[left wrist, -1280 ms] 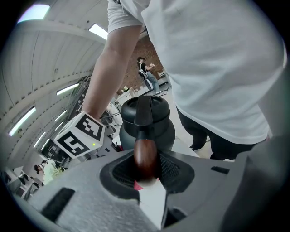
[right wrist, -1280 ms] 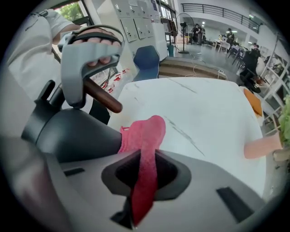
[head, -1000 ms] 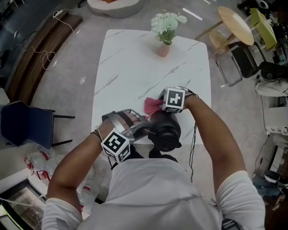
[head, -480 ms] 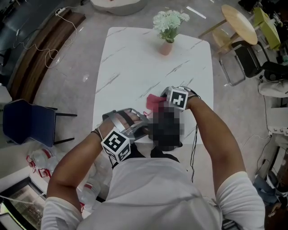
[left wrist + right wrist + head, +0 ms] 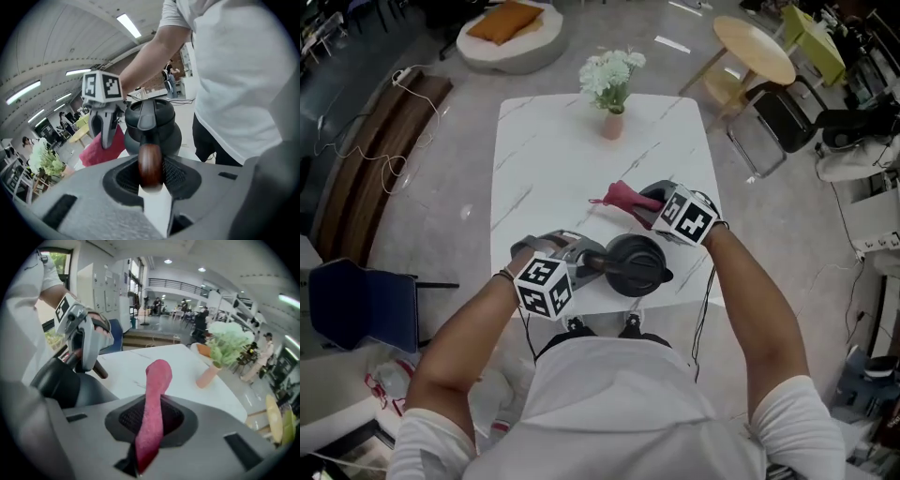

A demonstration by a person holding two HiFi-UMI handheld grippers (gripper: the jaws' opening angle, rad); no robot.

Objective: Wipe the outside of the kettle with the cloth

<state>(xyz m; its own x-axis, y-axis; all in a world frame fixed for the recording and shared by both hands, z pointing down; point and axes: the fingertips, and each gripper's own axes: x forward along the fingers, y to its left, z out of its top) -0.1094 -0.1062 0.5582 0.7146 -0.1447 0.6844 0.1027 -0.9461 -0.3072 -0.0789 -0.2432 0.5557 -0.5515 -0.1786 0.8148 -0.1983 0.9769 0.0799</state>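
Observation:
A black kettle (image 5: pixel 636 266) stands near the front edge of the white marble table (image 5: pixel 544 159). My left gripper (image 5: pixel 592 264) is shut on its brown wooden handle (image 5: pixel 150 169), which sits between the pads in the left gripper view. My right gripper (image 5: pixel 645 200) is shut on a pink cloth (image 5: pixel 622 198) and holds it just beyond the kettle, apart from its body. In the right gripper view the cloth (image 5: pixel 154 404) sticks out from between the jaws, and the kettle (image 5: pixel 61 380) lies low at the left.
A pink vase of white flowers (image 5: pixel 610 94) stands at the table's far side. A round wooden table (image 5: pixel 753 49) and chairs are at the back right. A blue chair (image 5: pixel 356 300) is on the floor to the left.
My right gripper has risen with the cloth, off the kettle's side and away toward the table's middle. The left gripper keeps its hold on the handle and has shifted slightly.

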